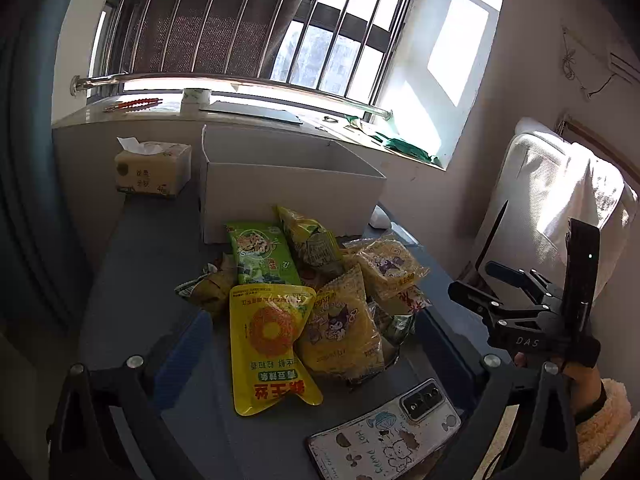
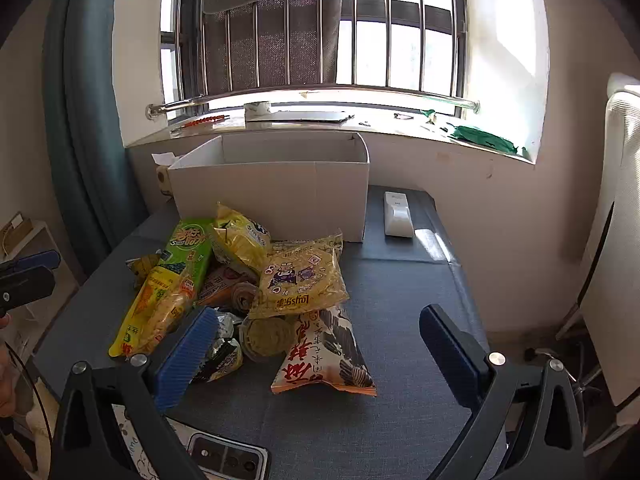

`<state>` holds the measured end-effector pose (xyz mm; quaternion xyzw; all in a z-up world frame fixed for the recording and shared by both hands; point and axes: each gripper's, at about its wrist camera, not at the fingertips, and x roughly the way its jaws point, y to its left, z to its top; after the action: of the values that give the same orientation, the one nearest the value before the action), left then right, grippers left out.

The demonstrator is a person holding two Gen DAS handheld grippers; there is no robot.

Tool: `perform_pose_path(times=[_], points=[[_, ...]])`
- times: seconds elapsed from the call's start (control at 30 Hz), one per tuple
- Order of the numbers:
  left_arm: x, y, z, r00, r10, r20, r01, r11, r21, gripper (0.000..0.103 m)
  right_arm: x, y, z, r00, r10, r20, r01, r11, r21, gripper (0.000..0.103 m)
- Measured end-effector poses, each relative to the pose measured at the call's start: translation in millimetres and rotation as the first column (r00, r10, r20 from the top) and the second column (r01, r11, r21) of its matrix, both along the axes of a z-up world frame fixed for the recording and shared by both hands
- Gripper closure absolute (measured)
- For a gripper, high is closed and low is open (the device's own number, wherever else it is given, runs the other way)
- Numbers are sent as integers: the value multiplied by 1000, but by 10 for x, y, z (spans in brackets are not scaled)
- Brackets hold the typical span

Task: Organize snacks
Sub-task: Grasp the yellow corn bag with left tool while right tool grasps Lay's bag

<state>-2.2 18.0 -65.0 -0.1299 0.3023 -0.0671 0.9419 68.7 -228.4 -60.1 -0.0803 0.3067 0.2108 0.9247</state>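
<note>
Snacks (image 1: pixel 304 300) piled mid-tabletop (image 2: pixel 400 300), just in front of open white cardboard box (image 2: pixel 272 196). Box looks empty as far as visible.

Left view: left gripper (image 1: pixel 316 364) with jaws wide, blue pads either side of the near edge of the pile. Yellow pouch with ring graphic (image 1: pixel 268 340) lying flat between the fingers, nearest the camera, not gripped. Clear noodle-snack bag with cartoon print (image 1: pixel 340 328) just right of it, overlapping. Green packet (image 1: pixel 260 256) behind, towards the box. Phone in doodle case (image 1: pixel 392 436) flat on tabletop, near edge, just right of the pouch.

Right view: right gripper (image 2: pixel 320 356) with jaws wide, nothing held. White-and-red chip bag (image 2: pixel 324 356) lying between the fingers, closer to the left pad, not touching either as far as visible. Left pad (image 2: pixel 188 356) overlapping a small silver packet (image 2: pixel 220 352) at the pile edge; contact cannot be told. Yellow cartoon bag (image 2: pixel 300 280) on top of the pile behind the chip bag. White remote (image 2: pixel 398 214) on tabletop right of the box, well apart from the pile.

Pose: both grippers level-ish, pointed towards the window (image 2: pixel 360 40), angled slightly down at the pile. Right gripper visible in left view at right edge, off the tabletop side, hand (image 1: pixel 580 380) wrapped on its handle, fuzzy cuff (image 1: pixel 604 416) at wrist. Tissue box (image 1: pixel 152 172) left of cardboard box.
</note>
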Motion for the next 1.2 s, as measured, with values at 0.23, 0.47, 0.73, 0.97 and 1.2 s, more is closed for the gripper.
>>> perform_pose_path(times=[0.23, 0.47, 0.73, 0.97, 1.2], points=[[-2, -172, -65, 997, -74, -13, 74, 997, 23, 0, 359, 366, -87, 997, 74, 17, -70, 985, -155, 0], [3, -158, -144, 996, -79, -43, 80, 997, 22, 0, 739, 715, -356, 990, 128, -63, -142, 939, -312, 0], [11, -135, -191, 995, -82, -61, 83, 996, 15, 0, 798, 804, -490, 977, 177, -123, -207, 926, -315, 24], [94, -99, -282, 993, -72, -91, 73, 997, 6, 0, 590, 546, -149, 977, 197, -77, -208, 961, -181, 26], [377, 126, -534, 981, -32, -190, 22, 998, -53, 0, 232, 21, 227, 977, 205, -60, -195, 970, 142, 26]])
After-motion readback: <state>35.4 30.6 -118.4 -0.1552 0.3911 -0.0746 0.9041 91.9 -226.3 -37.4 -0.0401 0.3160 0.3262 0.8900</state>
